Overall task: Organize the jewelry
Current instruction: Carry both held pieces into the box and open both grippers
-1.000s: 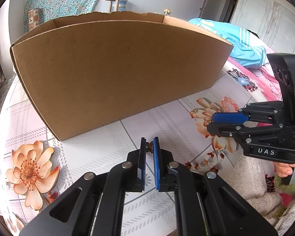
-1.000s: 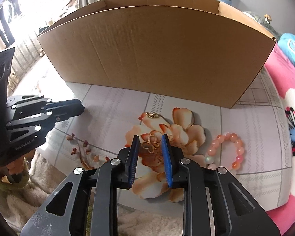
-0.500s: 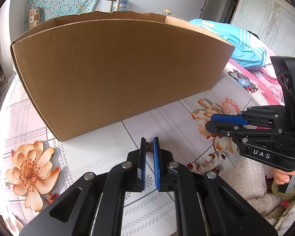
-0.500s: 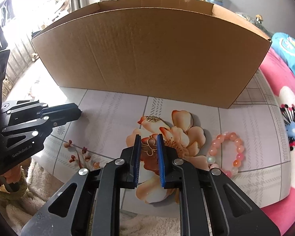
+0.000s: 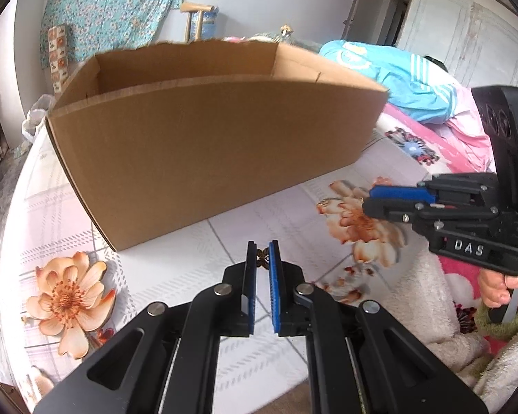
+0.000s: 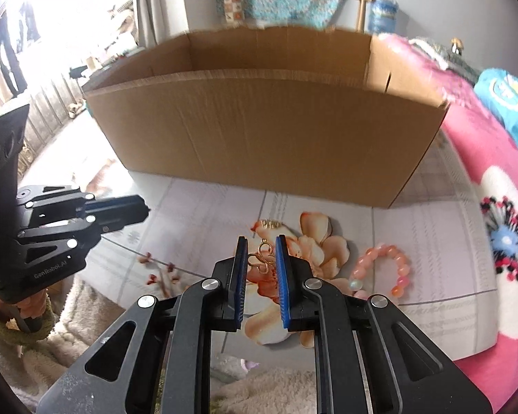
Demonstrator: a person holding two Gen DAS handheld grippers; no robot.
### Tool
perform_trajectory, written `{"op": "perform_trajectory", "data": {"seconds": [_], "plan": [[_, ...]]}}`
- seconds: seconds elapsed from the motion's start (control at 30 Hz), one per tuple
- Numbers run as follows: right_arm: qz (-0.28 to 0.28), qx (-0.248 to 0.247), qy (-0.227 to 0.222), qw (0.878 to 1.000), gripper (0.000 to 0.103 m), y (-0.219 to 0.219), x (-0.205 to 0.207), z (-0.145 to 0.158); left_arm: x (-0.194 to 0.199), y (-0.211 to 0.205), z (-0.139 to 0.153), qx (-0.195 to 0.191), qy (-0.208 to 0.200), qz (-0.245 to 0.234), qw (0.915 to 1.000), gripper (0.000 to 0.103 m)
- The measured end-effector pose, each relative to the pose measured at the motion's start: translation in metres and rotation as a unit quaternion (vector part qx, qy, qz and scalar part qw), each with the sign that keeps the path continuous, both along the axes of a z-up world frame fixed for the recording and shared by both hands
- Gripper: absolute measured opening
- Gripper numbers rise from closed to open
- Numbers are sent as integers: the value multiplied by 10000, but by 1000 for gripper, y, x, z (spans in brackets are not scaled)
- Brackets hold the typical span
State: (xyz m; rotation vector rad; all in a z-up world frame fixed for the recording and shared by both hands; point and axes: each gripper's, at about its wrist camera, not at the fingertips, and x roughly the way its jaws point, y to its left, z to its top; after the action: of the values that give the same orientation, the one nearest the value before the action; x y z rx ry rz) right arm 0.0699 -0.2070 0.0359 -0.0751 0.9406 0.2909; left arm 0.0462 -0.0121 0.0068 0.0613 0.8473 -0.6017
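My left gripper (image 5: 262,252) is shut on a small bronze butterfly-shaped piece (image 5: 263,258), held just above the floral tablecloth in front of the cardboard box (image 5: 217,145). My right gripper (image 6: 261,245) is shut on a gold looped piece (image 6: 264,257), lifted off the orange printed flower. A second small gold piece (image 6: 270,223) lies on the cloth just beyond it. A pink bead bracelet (image 6: 380,269) lies to the right. Each gripper shows in the other's view: the right gripper (image 5: 371,198) at the right, the left gripper (image 6: 140,208) at the left.
The open-topped cardboard box (image 6: 266,138) stands wide across the table behind both grippers. A fluffy cream blanket (image 5: 414,310) lies at the near edge. A pink floral bedspread (image 6: 500,241) and a blue garment (image 5: 407,82) lie to the right.
The right jaws narrowed onto the gold looped piece and rose with it. Both views now look over the box's front wall into its top. The left jaws stay shut on the butterfly piece.
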Motion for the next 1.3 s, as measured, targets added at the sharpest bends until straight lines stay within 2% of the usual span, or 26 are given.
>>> {"op": "perform_trajectory", "data": {"seconds": [0.07,0.2,0.33,0.43,0.5,0.57,0.6,0.67,0.73,0.8,0.9,1.0,1.07,1.23,1.3], "plan": [[78,112,-184,9997,14,-4,-5,16,-6,0,12,-70,-78,-62,9999,6],[248,335,-578,9975,14,-8,-5,48,-14,4,55,-480,-355,-261,9979,6],[527,479,-1043,9920,14,-15,12,84,2,3,91,-485,-623,-395,9961,6],[825,560,-927,9907,14,-20,49,96,35,-4,108,-308,-589,-529,9964,6],[1066,570,-605,9908,14,-19,83,95,64,-11,113,-231,-387,-645,9969,6],[1147,558,-297,9914,14,-17,107,91,100,-20,109,-39,-79,-714,9974,6],[1328,523,29,9898,14,-14,126,84,121,-24,104,31,190,-738,9971,6],[1479,464,386,9872,14,-8,142,74,155,-30,91,122,719,-750,9945,6],[1740,310,904,9801,14,1,159,56,188,-42,71,369,1259,-742,9886,6],[1841,88,1138,9763,14,6,166,43,217,-50,49,652,1703,-664,9810,6],[2030,-188,1399,9689,14,14,175,29,247,-58,25,817,2232,-561,9697,6],[2167,-451,1479,9639,14,18,179,21,263,-63,7,1021,2480,-470,9622,6],[2213,-548,1491,9622,16,18,180,20,268,-63,4,1082,2551,-396,9600,6],[2260,-563,1405,9623,21,15,179,22,270,-69,5,1014,2568,-415,9602,7],[2232,-548,1335,9640,23,13,177,26,268,-71,7,1018,2549,-452,9605,12]]}}
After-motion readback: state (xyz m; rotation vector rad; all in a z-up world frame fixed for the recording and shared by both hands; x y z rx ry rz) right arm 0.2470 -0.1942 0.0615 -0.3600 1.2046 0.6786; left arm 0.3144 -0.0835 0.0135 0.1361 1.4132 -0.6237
